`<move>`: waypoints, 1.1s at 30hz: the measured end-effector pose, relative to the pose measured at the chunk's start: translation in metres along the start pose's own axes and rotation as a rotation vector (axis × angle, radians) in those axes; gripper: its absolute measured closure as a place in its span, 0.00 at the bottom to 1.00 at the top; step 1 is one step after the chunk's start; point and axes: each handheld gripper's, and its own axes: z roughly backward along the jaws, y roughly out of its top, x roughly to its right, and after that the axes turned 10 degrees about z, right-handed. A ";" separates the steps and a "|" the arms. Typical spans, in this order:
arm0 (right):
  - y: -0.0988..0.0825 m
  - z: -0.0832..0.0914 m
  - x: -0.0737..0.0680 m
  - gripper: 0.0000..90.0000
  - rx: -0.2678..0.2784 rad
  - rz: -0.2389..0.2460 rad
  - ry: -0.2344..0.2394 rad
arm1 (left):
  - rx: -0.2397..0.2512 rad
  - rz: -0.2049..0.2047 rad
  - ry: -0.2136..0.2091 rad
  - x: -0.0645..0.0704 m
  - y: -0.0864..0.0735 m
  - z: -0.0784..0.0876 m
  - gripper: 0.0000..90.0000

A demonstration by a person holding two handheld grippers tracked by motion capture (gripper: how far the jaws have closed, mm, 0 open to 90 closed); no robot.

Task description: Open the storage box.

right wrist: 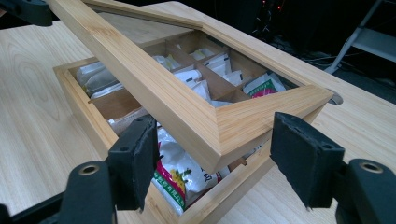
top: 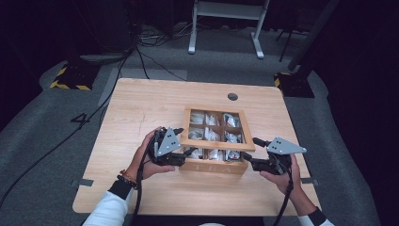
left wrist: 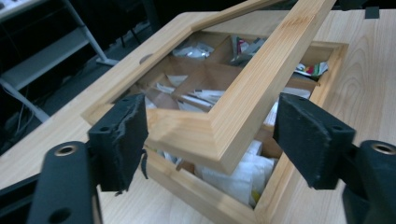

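The wooden tea box (top: 214, 165) sits mid-table (top: 141, 108), its glazed lid (top: 216, 129) raised at the near edge; the left gripper (left wrist: 210, 140) straddles the lid's near-left corner, left pad touching, right pad apart; the right gripper (right wrist: 215, 144) brackets the near-right corner, jaws wide, neither pad pressing; sachets (right wrist: 180, 175) fill the compartments.

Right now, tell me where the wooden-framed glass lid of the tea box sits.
In the high view the wooden-framed glass lid is tilted up over the compartmented wooden box at the table's middle, its near corners between the jaws of the left tool and the right tool.
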 end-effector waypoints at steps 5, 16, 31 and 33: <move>0.002 0.000 0.002 0.36 0.005 -0.004 -0.001 | 0.033 -0.030 -0.016 0.001 0.007 -0.001 0.37; 0.004 0.000 0.004 0.37 0.008 -0.009 -0.003 | -0.019 -0.108 -0.012 0.002 0.007 -0.005 0.42; 0.006 0.000 0.010 0.38 0.039 -0.046 -0.002 | -0.008 -0.179 0.057 -0.008 0.007 -0.017 0.53; 0.006 0.002 0.012 0.40 0.056 -0.060 -0.003 | 0.008 -0.186 0.064 -0.010 0.008 -0.017 0.56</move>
